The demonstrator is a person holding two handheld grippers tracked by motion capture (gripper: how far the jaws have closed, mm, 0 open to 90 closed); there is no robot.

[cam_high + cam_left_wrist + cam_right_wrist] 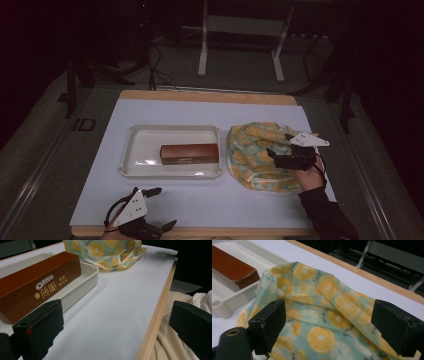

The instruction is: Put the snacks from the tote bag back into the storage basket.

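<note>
**Right gripper over the bag, jaws wide**

The right gripper (281, 145) hangs above the fruit-print bag (252, 150), which lies crumpled on the white mat (200, 200) just right of the tray (132, 150). Its jaws stand wide apart and hold nothing; in the right gripper view they straddle a raised fold of the bag (319, 315), which sits between and just beyond them. So the bag lies straight ahead and below this gripper, likely a short drop away. The left gripper (159, 207) is well apart, at the near edge of the mat, jaws also spread and empty. The box (189, 153) lies in the tray, long axis left to right. The right hand is clearly the nearer to the bag.
</note>
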